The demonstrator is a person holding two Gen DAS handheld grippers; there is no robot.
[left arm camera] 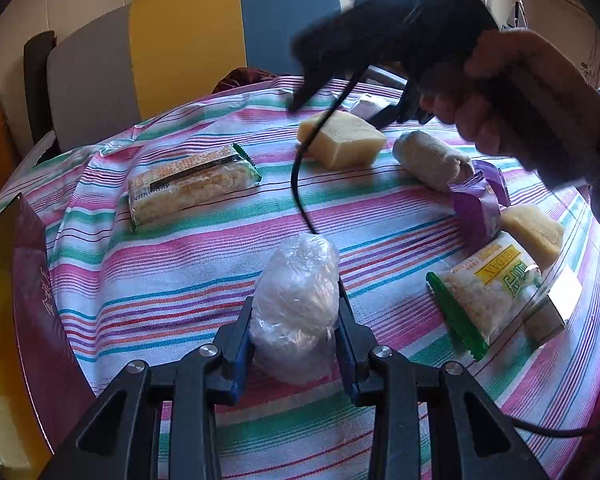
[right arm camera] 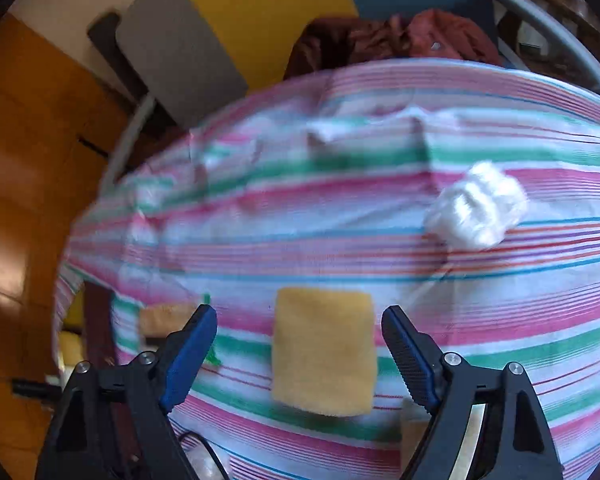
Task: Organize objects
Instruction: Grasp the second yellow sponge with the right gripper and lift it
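Sponge block (right arm camera: 323, 350) lies centred between the spread, empty right claw (right arm camera: 300, 354) fingers, long axis pointing away; left claw (left arm camera: 296, 320) clamps a plastic-wrapped bundle (left arm camera: 296, 308).

On the table (left arm camera: 148, 280), the wrapped bundle (left arm camera: 296, 304) sits between the left gripper (left arm camera: 296, 344) jaws. Behind it lie the cracker packet (left arm camera: 188, 184) – left – and the sponge block (left arm camera: 342, 140). The rolled towel (left arm camera: 428, 160) lies right of that block. The box (left arm camera: 28, 300) stands at the table's left edge.
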